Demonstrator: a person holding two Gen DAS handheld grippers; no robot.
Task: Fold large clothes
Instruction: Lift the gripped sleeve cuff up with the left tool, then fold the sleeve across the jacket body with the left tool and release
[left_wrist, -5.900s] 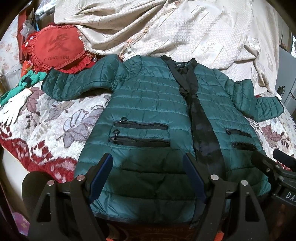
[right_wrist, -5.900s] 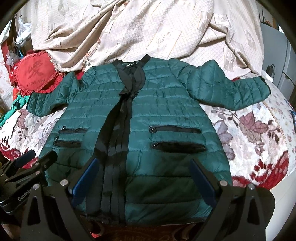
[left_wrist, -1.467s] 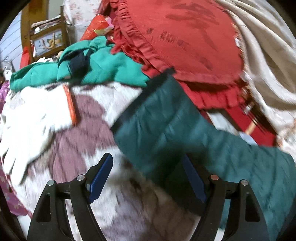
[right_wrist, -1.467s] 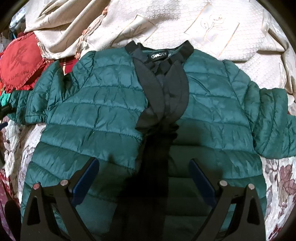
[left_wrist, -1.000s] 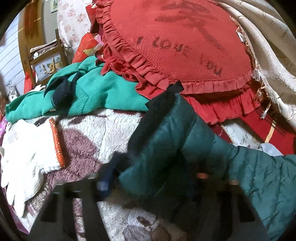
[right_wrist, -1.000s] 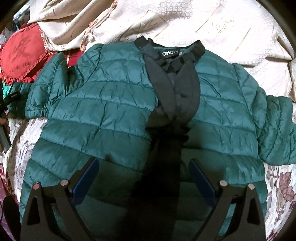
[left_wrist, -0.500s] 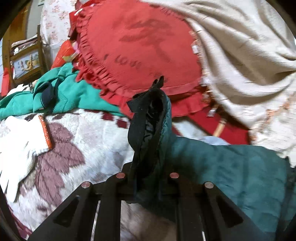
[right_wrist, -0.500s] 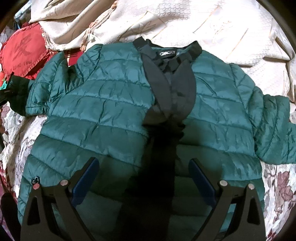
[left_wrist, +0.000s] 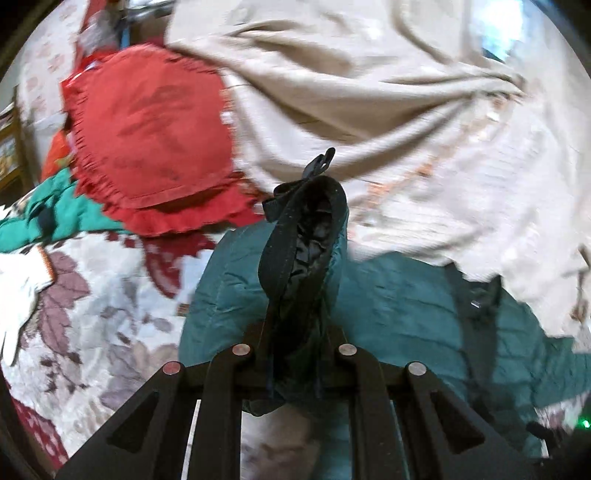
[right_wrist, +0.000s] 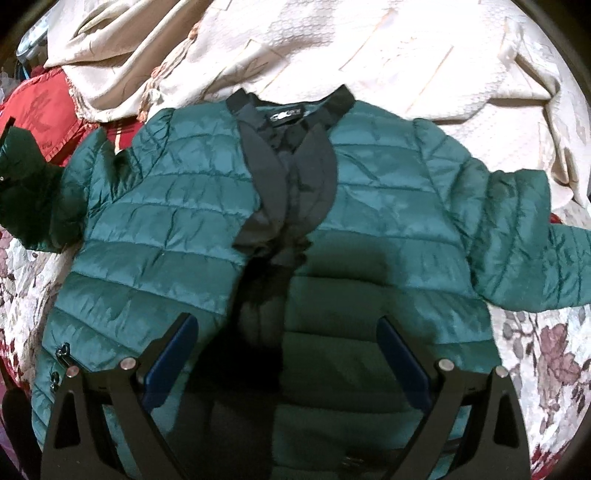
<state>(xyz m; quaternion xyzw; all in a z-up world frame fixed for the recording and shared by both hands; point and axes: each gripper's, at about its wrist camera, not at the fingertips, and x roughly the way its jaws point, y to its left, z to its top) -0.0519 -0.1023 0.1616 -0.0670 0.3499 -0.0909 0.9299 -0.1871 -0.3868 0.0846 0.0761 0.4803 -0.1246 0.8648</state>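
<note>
jacket (right_wrist: 369, 229) on bedspread (right_wrist: 546, 362), blanket (right_wrist: 369, 48) behind it, cushion (left_wrist: 147, 122) left of the blanket

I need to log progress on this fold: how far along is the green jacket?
Early on. Done: the jacket lies spread flat, front up, on the bed cover. In hand: the left gripper is shut on the cuff of one sleeve, lifted off the bed. The right gripper is open above the jacket's front, holding nothing. Left: no fold made yet; the other sleeve lies stretched out, and the body is unfolded.
</note>
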